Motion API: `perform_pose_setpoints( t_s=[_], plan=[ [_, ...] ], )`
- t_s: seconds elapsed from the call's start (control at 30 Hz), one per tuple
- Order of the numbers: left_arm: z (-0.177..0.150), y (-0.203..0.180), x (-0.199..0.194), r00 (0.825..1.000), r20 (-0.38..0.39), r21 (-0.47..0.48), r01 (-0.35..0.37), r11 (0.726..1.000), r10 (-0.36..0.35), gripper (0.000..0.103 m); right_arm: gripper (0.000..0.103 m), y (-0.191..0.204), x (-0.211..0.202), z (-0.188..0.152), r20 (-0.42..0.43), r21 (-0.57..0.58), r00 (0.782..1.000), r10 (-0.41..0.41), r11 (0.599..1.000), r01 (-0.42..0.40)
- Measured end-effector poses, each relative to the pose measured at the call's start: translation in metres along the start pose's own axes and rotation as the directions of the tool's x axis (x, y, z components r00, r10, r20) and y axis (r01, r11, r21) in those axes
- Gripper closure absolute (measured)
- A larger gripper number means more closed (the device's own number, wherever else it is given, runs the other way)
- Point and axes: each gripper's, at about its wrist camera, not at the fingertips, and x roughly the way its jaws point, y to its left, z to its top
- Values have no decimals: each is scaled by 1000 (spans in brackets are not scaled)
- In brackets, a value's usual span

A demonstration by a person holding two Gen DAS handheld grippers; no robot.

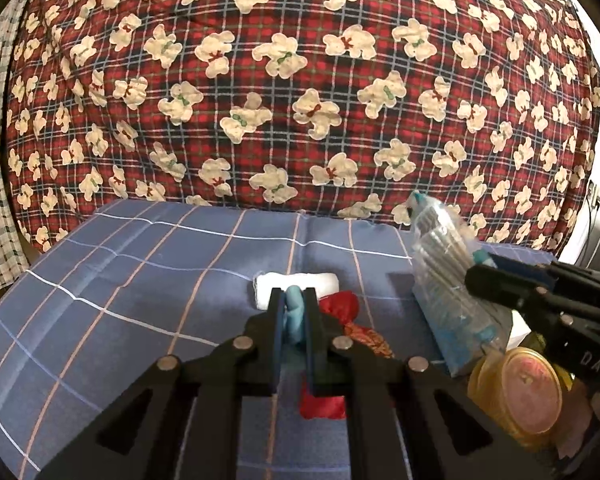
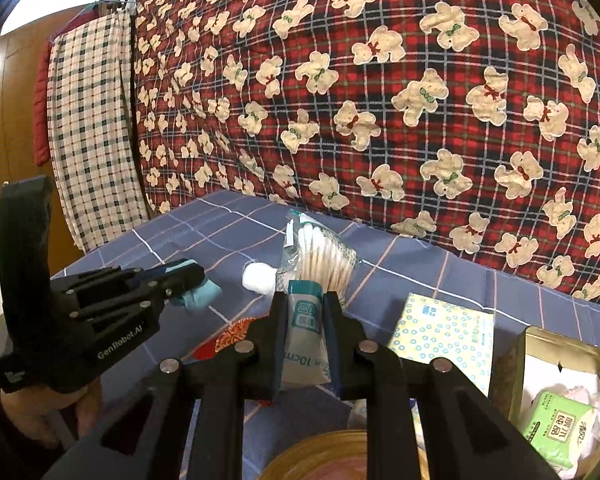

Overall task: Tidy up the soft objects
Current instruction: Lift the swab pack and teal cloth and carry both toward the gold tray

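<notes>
My left gripper point(image 1: 294, 300) is shut on a light blue soft cloth piece point(image 1: 293, 316), held above the blue checked cloth; it also shows in the right wrist view point(image 2: 198, 280) at the left. My right gripper point(image 2: 305, 300) is shut on a clear bag of cotton swabs point(image 2: 320, 260), lifted above the cloth; the bag shows in the left wrist view point(image 1: 446, 276) at the right. A white gauze roll point(image 1: 300, 284) lies on the cloth just beyond the left fingertips. A red pouch point(image 1: 340, 308) lies beside it.
A tissue pack with blue rings point(image 2: 444, 332) lies right of my right gripper. An open tin box point(image 2: 528, 364) at the far right holds a green tissue pack point(image 2: 556, 428). A round gold tin point(image 1: 528, 388) sits low right. A red bear-print quilt point(image 1: 300, 80) rises behind.
</notes>
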Motion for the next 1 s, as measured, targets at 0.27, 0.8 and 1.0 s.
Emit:
perform_pose_setpoints(
  t_s=[0.27,0.8,1.0],
  plan=[
    [1,-12,-6,999,48,40,0,999,-2,97,83,-4,-10,3,50,25,999,-4,1000,3],
    [3,-35,-20,990,141,109,-4,994,-12,97,83,-9,-24,5,132,52,991,-9,999,3],
    [4,-34,-23,986,169,100,-17,995,0,97,83,-11,-29,5,157,59,987,-13,998,3]
  ],
)
